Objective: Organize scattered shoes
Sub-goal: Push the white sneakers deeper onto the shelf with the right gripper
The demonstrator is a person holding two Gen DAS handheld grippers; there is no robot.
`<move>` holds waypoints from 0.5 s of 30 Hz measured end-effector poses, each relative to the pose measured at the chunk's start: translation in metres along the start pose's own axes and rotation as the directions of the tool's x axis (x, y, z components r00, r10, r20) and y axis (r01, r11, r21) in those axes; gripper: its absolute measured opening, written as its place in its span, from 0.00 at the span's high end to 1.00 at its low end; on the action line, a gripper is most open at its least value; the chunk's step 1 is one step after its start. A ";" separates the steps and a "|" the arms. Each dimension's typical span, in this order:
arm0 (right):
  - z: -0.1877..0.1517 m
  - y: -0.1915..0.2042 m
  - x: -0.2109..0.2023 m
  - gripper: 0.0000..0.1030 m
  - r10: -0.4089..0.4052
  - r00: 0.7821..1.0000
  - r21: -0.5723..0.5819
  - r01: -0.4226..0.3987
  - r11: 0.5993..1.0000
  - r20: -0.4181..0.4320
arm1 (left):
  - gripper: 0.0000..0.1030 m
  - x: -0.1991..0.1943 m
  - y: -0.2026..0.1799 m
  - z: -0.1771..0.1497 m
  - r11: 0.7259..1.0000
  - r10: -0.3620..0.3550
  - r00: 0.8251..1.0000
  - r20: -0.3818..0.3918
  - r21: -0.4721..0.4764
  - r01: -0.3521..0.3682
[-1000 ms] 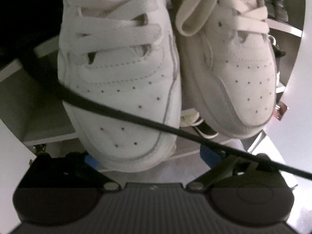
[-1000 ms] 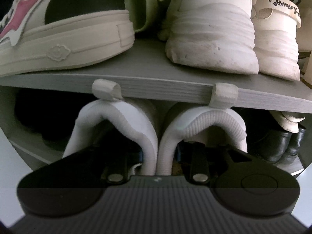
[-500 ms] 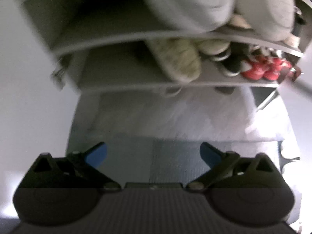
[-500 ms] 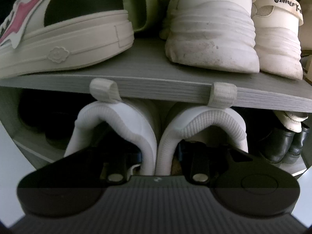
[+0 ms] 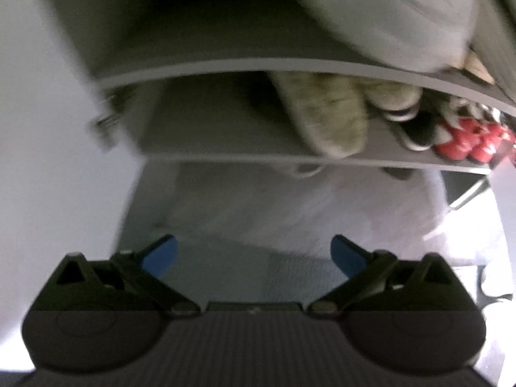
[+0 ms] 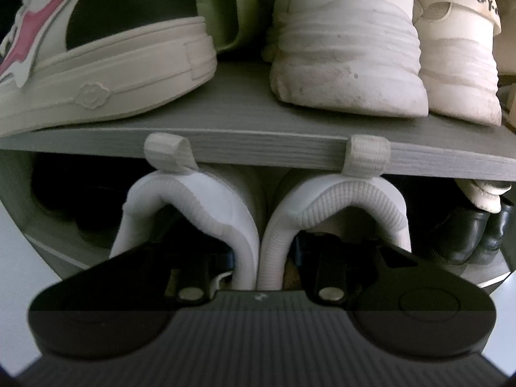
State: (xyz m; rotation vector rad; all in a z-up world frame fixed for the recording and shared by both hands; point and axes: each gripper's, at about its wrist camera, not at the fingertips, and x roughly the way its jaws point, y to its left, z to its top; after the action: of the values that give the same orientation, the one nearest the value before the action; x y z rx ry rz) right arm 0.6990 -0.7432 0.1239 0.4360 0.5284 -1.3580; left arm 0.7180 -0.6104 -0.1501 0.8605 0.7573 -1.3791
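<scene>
The right gripper (image 6: 258,258) holds the white sneakers (image 6: 258,225) pinched together under the shelf (image 6: 258,151); their heel loops may catch its edge. The left gripper's (image 5: 254,254) jaws stand wide, empty.

Dim left view motion-blurred, right view sharp, fisheye-curved edges

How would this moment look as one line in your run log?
right tool: shut on pair of white shoes, heels out under shelf | left tool: open, empty, facing lower shelves
</scene>
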 end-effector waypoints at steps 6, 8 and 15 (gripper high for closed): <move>0.001 0.005 0.003 0.64 0.032 0.999 -0.012 -0.032 0.999 -0.002 | 0.04 -0.010 -0.060 0.021 0.990 -0.103 0.982 0.159 0.116 0.085; 0.002 0.007 0.004 0.64 0.036 0.999 -0.014 -0.036 0.999 -0.007 | 0.04 -0.019 -0.062 0.025 0.993 -0.096 0.974 0.207 0.088 0.079; 0.007 0.015 0.009 0.63 0.055 0.998 -0.008 -0.055 0.998 -0.026 | 0.04 -0.035 -0.057 0.042 0.997 -0.080 0.951 0.300 0.020 0.077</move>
State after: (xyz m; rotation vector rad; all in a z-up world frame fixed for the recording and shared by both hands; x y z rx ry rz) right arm 0.7159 -0.7514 0.1239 0.4586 0.5402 -1.2979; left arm 0.6578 -0.6287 -0.1026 0.6113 0.5545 -1.5420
